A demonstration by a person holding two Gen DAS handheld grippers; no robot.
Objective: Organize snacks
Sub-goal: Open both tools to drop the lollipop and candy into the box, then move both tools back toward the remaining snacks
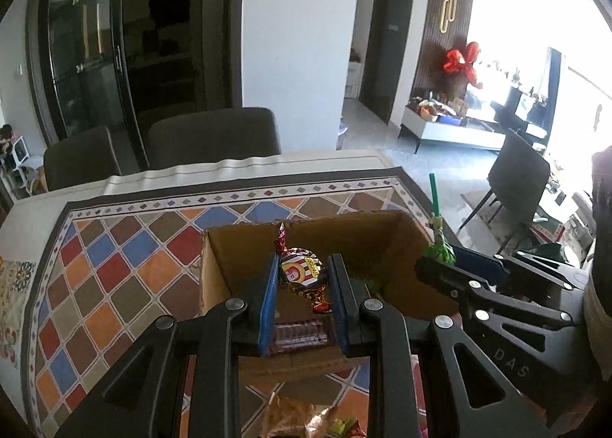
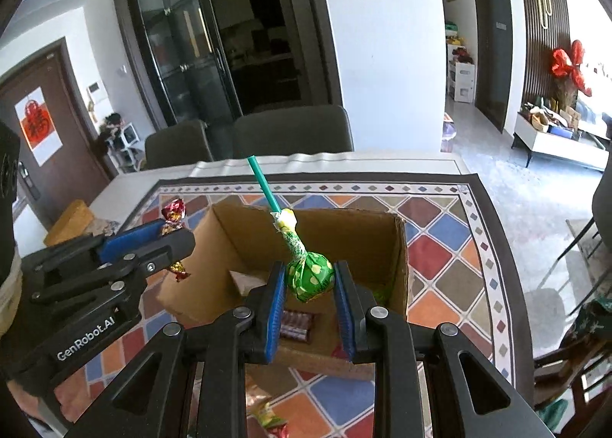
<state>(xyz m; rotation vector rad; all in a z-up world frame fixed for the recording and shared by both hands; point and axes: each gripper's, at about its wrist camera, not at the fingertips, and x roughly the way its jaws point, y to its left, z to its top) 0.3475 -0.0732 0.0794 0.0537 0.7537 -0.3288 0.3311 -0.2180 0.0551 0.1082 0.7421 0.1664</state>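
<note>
Candy in both grips! Left gripper (image 1: pixel 302 277) fingers pinch a red-and-gold twist-wrapped sweet (image 1: pixel 302 271), hanging above the open brown cardboard box (image 1: pixel 382 235) on the patterned table (image 1: pixel 126 269). Right gripper (image 2: pixel 310 281) fingers squeeze a green-wrapped lollipop (image 2: pixel 310 279), teal stick angled up and away, also over the box. Both drops lie straight down; neither hand looks nearer.

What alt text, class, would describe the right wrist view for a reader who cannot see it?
The right gripper holds a green-wrapped lollipop, stick up, above an open cardboard box on a table with a colourful diamond-patterned cloth. At left, the left gripper holds a red and gold wrapped candy; a dark snack bar lies in the box.
</note>
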